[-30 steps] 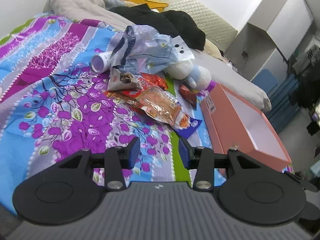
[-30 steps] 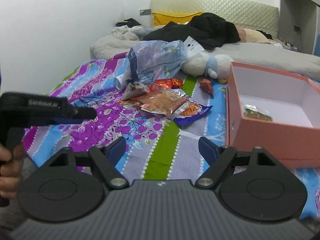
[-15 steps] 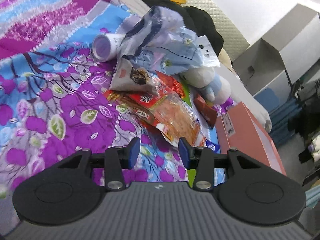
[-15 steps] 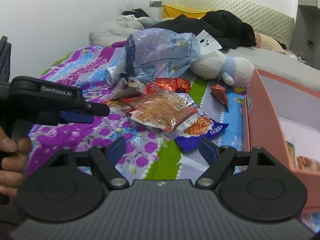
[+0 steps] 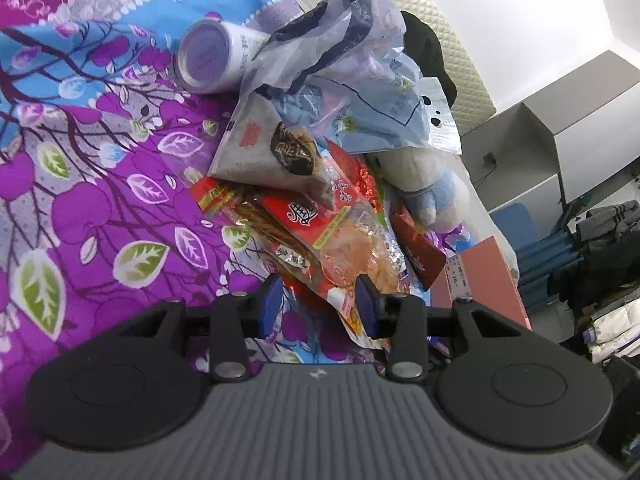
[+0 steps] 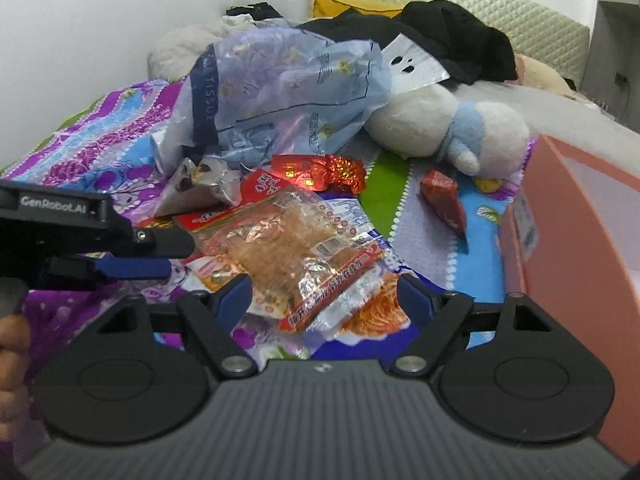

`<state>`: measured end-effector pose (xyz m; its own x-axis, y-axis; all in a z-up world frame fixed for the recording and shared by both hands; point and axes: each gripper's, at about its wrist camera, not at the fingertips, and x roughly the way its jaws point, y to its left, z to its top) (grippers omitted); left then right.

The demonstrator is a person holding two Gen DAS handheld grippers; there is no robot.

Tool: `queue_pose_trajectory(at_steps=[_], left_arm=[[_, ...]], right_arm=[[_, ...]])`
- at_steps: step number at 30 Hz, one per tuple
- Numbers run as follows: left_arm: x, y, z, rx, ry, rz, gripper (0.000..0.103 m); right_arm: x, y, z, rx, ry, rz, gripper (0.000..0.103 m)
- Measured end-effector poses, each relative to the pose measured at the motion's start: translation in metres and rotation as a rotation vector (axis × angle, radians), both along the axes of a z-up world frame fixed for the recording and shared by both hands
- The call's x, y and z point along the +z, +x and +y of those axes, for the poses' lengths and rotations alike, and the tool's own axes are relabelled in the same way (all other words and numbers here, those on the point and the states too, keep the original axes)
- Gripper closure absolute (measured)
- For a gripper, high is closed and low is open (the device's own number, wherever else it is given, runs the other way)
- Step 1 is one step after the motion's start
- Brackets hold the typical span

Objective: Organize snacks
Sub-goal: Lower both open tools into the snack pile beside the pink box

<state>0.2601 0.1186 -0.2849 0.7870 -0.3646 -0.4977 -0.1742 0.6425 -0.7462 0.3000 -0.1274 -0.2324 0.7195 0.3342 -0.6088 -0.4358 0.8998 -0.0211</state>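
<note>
On my far left a white canister [image 5: 214,58] lies on its side on the floral quilt [image 5: 92,200], with a crumpled tissue bag [image 5: 352,76] slumped against it. Just right of that sits the snack pile, which is where I judge the work to be: I am lining up a pick, nothing lifted yet. My left gripper [image 5: 318,304] has its fingers apart, empty, straddling the near end of the clear packet of orange strips [image 5: 352,248], though I cannot tell whether the pads touch it. My right gripper [image 6: 324,294] is spread wider, also empty, with the same packet [image 6: 288,248] lying between its tips. Further right lie a small red sachet [image 6: 444,200] and a plush toy [image 6: 452,128], then the pink box [image 6: 580,264] at the edge, which I take as the destination. Next, I reckon one gripper should close on the packet's edge seam, gently, since the film looks slippery, and carry it right into the box.
</note>
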Motion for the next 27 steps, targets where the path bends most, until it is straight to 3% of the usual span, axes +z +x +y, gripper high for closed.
queue_pose_trajectory(at_steps=[6, 8, 12, 15, 17, 22, 27], left_arm=[[-0.011, 0.007, 0.000, -0.007, -0.018, -0.006, 0.074], [-0.013, 0.008, 0.000, 0.002, -0.003, -0.009, 0.087], [-0.019, 0.005, 0.006, 0.020, -0.032, -0.018, 0.095], [-0.017, 0.003, 0.006, 0.030, -0.028, -0.026, 0.097], [-0.014, 0.003, 0.005, 0.034, -0.020, -0.028, 0.098], [-0.003, 0.000, 0.001, 0.035, -0.001, -0.038, 0.099], [0.006, -0.010, 0.000, 0.033, 0.014, -0.038, 0.101]], right_arm=[[-0.019, 0.017, 0.002, -0.022, 0.040, 0.082, 0.022], [-0.023, 0.019, 0.002, -0.032, 0.066, 0.105, 0.022], [-0.027, 0.016, 0.008, -0.015, 0.061, 0.096, 0.021], [-0.024, 0.013, 0.010, -0.013, 0.051, 0.086, 0.036], [-0.020, 0.012, 0.011, -0.012, 0.033, 0.071, 0.056], [-0.011, 0.006, 0.010, -0.026, -0.003, 0.049, 0.094], [-0.003, -0.007, 0.007, -0.030, 0.002, 0.046, 0.097]])
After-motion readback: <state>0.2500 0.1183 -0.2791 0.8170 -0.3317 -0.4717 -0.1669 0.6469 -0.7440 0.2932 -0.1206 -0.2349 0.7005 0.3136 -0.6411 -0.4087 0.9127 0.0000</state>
